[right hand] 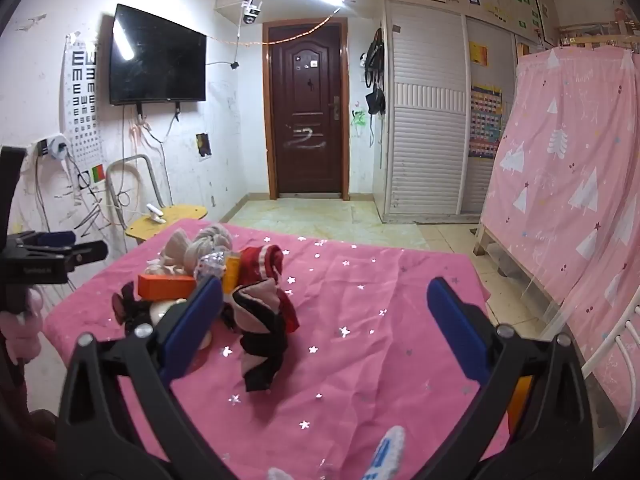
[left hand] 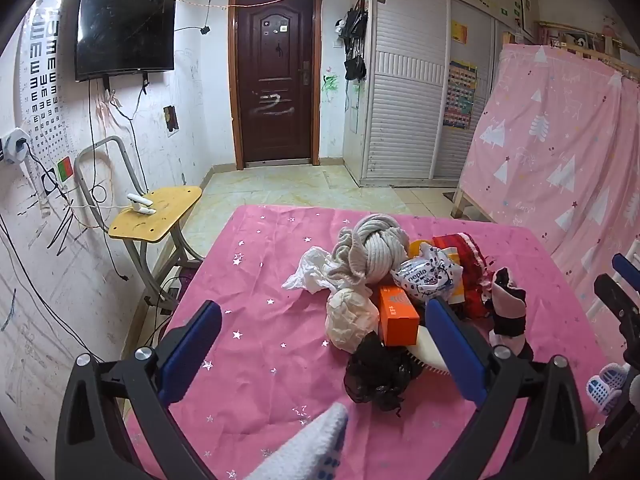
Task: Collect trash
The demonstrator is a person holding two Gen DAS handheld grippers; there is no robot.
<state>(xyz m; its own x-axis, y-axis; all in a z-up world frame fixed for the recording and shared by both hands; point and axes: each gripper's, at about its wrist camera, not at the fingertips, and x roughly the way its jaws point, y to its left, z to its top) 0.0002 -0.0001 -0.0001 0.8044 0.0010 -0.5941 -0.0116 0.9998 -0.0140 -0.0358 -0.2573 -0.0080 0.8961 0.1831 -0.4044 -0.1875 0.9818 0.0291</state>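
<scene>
A pile lies on the pink star-print tablecloth (left hand: 248, 320): a crumpled white tissue (left hand: 310, 276), a beige paper ball (left hand: 350, 320), an orange box (left hand: 398, 316), a printed plastic wrapper (left hand: 426, 278), a black crumpled bag (left hand: 378, 376), rolled grey socks (left hand: 376, 252), red cloth (left hand: 468, 268) and a pink-black sock (left hand: 508, 312). My left gripper (left hand: 324, 352) is open above the table, just in front of the pile. My right gripper (right hand: 324, 328) is open and empty, to the right of the pile, near the pink-black sock (right hand: 260, 340) and the orange box (right hand: 168, 284).
A yellow stool (left hand: 156, 216) with a white gadget stands left of the table by the wall. A pink curtain (left hand: 560, 140) hangs at right. A dark door (left hand: 276, 80) and tiled floor (left hand: 280, 188) lie beyond. A white-blue cloth (left hand: 308, 448) is at the near edge.
</scene>
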